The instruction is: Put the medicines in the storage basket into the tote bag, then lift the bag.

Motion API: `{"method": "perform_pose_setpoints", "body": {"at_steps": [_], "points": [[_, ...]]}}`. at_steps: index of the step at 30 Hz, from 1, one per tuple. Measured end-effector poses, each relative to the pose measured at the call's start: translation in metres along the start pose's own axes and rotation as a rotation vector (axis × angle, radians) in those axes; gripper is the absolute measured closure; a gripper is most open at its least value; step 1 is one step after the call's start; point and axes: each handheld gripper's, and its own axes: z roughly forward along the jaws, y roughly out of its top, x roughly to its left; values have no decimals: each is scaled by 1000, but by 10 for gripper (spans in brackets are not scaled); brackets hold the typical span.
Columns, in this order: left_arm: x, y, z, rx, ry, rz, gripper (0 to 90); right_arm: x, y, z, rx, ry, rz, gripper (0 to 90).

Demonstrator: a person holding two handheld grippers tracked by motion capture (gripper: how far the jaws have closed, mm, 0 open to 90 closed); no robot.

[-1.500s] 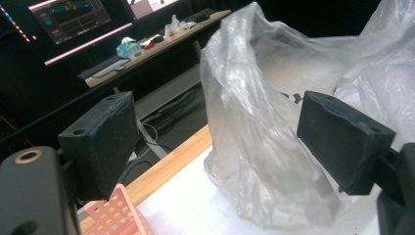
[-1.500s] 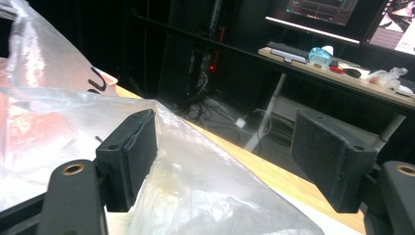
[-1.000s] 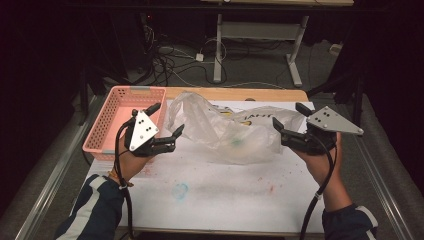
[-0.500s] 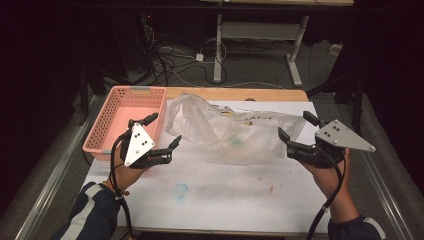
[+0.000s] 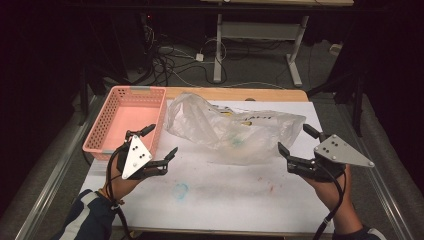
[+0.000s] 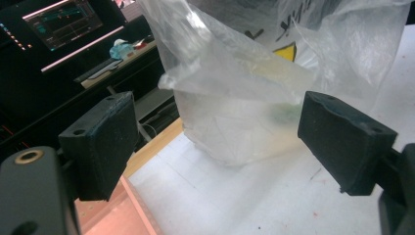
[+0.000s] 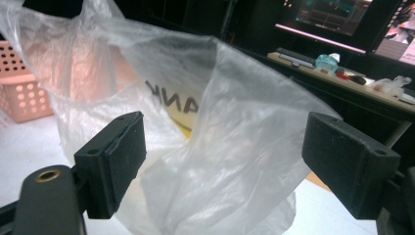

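White table, plastic bag between spread left claw, spread right claw

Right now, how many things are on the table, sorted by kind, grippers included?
Clear plastic bag: 1
Pink basket: 1
Hand-held grippers: 2, the left gripper and the right gripper, both open and holding nothing
Total: 4

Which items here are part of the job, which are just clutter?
In play:
- clear plastic bag
- left gripper, open, near the bag
- right gripper, open, near the bag

Lying about:
- pink basket
- cables on the floor
- desk legs
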Motion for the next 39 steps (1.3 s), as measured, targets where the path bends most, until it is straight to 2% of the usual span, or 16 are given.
{"method": "perform_pose_setpoints", "body": {"at_steps": [6, 12, 18, 24, 27, 29, 36, 39], "points": [[-4, -10, -5, 18, -6, 9, 151, 7, -14, 2, 20, 3, -31, 190], [-6, -22, -10, 29, -12, 2, 151, 12, -26, 2, 28, 15, -28, 183], [-13, -36, -11, 59, -9, 12, 151, 20, -38, 6, 40, 49, -37, 177], [-17, -49, -13, 86, -26, 17, 150, 27, -51, 7, 41, 72, -40, 176], [-20, -55, -15, 96, -28, 33, 150, 30, -56, 6, 41, 78, -42, 179], [-21, -59, -16, 99, -36, 27, 150, 32, -60, 6, 42, 83, -38, 179], [-24, -76, -23, 146, -36, 23, 150, 40, -79, 5, 75, 97, -61, 184], [-26, -83, -28, 170, -49, 6, 150, 46, -92, 3, 111, 118, -39, 175]]}}
